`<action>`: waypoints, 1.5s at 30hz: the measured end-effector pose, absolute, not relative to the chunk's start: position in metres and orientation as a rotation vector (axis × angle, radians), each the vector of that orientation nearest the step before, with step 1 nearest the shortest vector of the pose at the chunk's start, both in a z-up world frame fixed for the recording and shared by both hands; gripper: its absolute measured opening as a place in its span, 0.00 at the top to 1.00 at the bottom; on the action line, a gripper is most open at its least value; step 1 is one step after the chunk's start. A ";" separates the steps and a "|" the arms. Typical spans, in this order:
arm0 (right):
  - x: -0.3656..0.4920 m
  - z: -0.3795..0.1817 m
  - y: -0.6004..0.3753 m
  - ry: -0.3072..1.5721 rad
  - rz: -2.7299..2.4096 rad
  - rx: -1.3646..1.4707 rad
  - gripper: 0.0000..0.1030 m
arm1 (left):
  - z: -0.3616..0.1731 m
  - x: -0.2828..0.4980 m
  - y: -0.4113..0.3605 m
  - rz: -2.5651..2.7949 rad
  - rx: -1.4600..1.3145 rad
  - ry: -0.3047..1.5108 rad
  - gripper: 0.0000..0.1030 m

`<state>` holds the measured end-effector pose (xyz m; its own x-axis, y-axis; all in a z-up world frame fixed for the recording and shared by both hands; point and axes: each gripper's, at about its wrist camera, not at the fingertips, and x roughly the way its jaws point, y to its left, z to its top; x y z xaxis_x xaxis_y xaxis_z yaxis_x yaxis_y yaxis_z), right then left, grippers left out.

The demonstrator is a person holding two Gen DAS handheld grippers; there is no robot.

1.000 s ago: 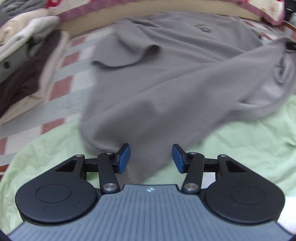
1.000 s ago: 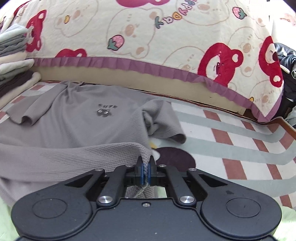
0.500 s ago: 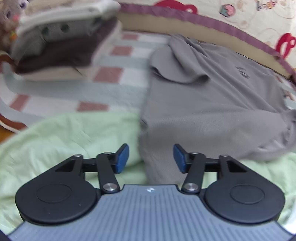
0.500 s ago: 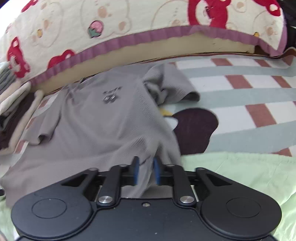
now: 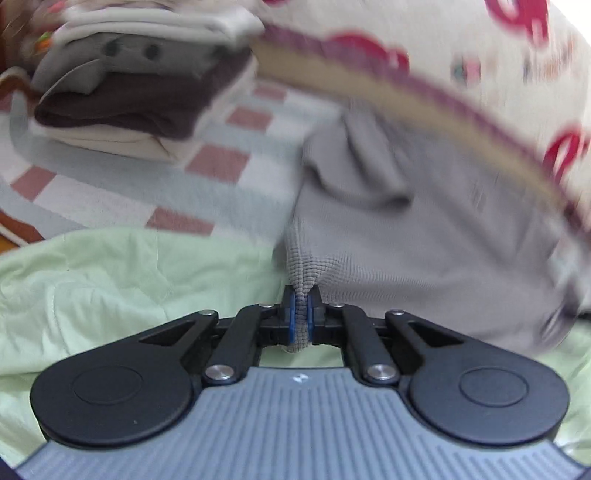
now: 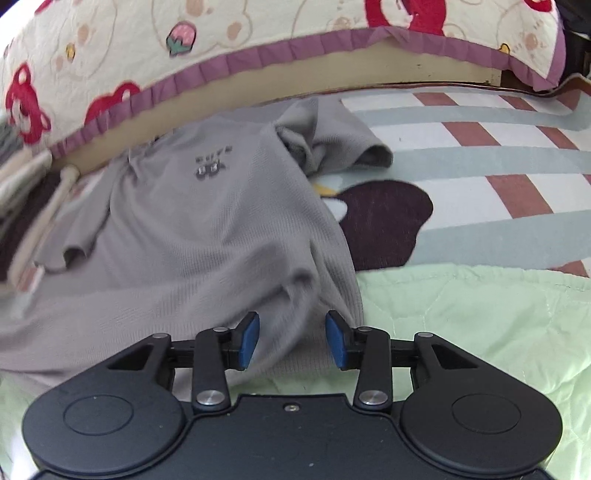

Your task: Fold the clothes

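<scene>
A checked red, white and grey mat (image 6: 480, 155) is spread below a bear-printed quilt (image 6: 258, 33), with a pale green blanket (image 6: 480, 314) laid over its near part. A grey shirt (image 6: 207, 221) is spread across mat and blanket. A stack of folded clothes (image 5: 140, 85) is seen left of the shirt. The shirt's hem corner is pinched between the closed pads of the left gripper (image 5: 302, 317). The right gripper (image 6: 292, 339) is held with its pads parted over the shirt's other hem corner.

Matt ribbed-knit grey sweater (image 6: 221, 229)
</scene>
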<state>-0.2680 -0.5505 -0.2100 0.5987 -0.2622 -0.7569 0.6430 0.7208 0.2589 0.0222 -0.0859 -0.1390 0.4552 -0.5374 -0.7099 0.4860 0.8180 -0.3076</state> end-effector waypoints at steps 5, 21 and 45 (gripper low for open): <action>-0.254 -0.207 -0.549 0.774 -0.583 0.412 0.87 | -0.142 0.025 -0.086 -0.641 -0.100 0.905 0.95; -0.254 -0.206 -0.511 0.801 -0.590 0.228 0.89 | -0.159 0.032 -0.069 -0.718 -0.379 1.020 0.96; -0.348 -0.187 -0.472 0.807 -0.489 0.247 0.84 | -0.126 0.000 -0.066 -0.584 -0.167 1.002 0.96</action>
